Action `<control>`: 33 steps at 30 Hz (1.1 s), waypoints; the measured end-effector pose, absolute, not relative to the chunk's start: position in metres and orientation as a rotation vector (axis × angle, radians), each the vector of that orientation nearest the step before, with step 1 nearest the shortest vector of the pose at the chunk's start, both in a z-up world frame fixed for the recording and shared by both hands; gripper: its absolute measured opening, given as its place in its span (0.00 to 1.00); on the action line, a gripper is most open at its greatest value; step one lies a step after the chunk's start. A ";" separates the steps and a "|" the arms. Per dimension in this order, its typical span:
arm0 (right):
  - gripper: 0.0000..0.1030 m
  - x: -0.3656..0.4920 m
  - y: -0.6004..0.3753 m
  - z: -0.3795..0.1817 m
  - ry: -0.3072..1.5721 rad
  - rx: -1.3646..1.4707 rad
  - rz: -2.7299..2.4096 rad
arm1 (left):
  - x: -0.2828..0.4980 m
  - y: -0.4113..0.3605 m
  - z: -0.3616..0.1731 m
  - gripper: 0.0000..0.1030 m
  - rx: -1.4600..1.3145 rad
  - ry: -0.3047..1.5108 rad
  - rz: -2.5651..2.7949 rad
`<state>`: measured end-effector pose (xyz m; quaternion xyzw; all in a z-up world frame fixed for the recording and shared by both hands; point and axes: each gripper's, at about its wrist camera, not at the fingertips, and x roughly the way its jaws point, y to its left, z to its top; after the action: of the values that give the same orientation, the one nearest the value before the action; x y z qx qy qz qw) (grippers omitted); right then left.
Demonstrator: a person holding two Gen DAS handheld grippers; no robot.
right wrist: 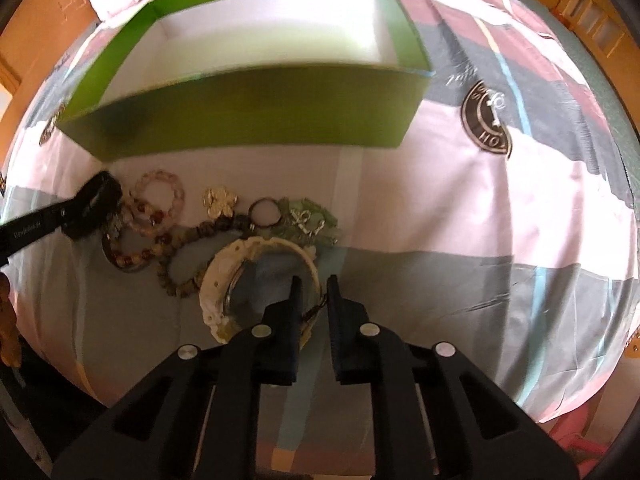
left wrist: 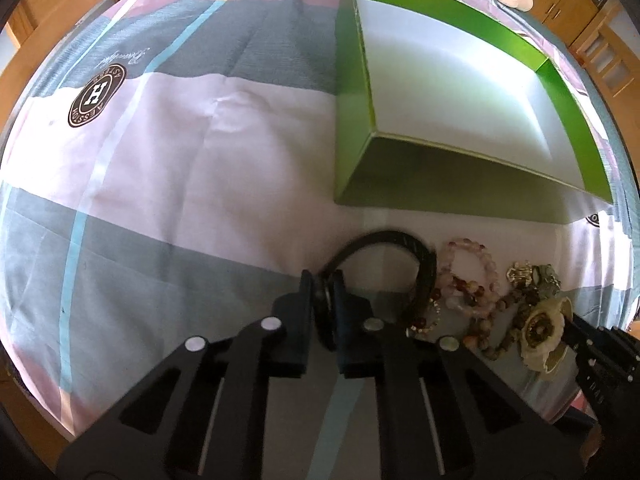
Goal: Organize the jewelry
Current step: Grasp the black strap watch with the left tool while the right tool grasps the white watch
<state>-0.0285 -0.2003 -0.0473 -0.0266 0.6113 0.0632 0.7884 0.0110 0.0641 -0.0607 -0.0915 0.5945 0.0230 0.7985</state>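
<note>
A green box [left wrist: 400,172] with a white inside stands on the bedspread; it also shows in the right wrist view [right wrist: 256,108]. Before it lies a pile of jewelry: pink bead bracelets [left wrist: 472,276], brown bead strands [right wrist: 160,248], a gold flower piece [right wrist: 219,201], green stones [right wrist: 310,220]. My left gripper [left wrist: 323,296] is shut on a black bangle [left wrist: 400,256]; it also shows in the right wrist view [right wrist: 92,208]. My right gripper [right wrist: 314,292] straddles the rim of a white carved bangle [right wrist: 224,280], with a gap between its fingers.
The patterned bedspread [left wrist: 180,160] covers the bed, with a round dark logo [left wrist: 97,95]. Wooden furniture [right wrist: 592,20] stands around the bed's edges.
</note>
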 end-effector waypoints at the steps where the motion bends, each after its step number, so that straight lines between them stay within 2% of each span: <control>1: 0.12 -0.027 -0.204 -0.044 1.308 -0.042 0.132 | 0.010 0.066 -0.058 0.09 -0.199 1.270 0.043; 4: 0.12 -0.024 -0.215 -0.026 1.293 -0.027 0.110 | 0.003 0.066 -0.047 0.09 -0.194 1.259 0.027; 9: 0.12 -0.018 -0.222 -0.030 1.330 -0.017 0.067 | 0.003 0.062 -0.055 0.09 -0.166 1.287 0.033; 11: 0.19 -0.016 -0.222 -0.034 1.360 -0.009 0.069 | 0.002 0.061 -0.056 0.11 -0.158 1.291 0.032; 13: 0.34 -0.016 -0.217 -0.035 1.367 -0.019 0.068 | 0.002 0.060 -0.057 0.15 -0.147 1.295 0.037; 18: 0.35 -0.030 -0.206 -0.039 1.345 -0.082 0.059 | 0.009 0.047 -0.066 0.20 -0.121 1.313 0.046; 20: 0.30 -0.031 -0.201 -0.039 1.343 -0.088 0.072 | 0.010 0.045 -0.067 0.20 -0.112 1.315 0.047; 22: 0.14 -0.033 -0.196 -0.040 1.341 -0.078 0.091 | 0.011 0.044 -0.066 0.20 -0.112 1.315 0.048; 24: 0.08 -0.034 -0.195 -0.039 1.324 -0.083 0.099 | 0.011 0.045 -0.066 0.14 -0.112 1.313 0.046; 25: 0.07 -0.036 -0.192 -0.034 1.318 -0.074 0.106 | 0.011 0.044 -0.065 0.09 -0.116 1.311 0.043; 26: 0.07 -0.037 -0.191 -0.032 1.314 -0.068 0.109 | 0.010 0.044 -0.064 0.08 -0.121 1.309 0.038; 33: 0.07 -0.038 -0.190 -0.004 1.240 -0.006 0.133 | 0.000 0.054 -0.044 0.08 -0.148 1.260 0.014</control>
<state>-0.0383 -0.1898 -0.0040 -0.0029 0.5805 0.0622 0.8119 -0.0004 0.0545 -0.0435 -0.0692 0.5885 0.0063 0.8055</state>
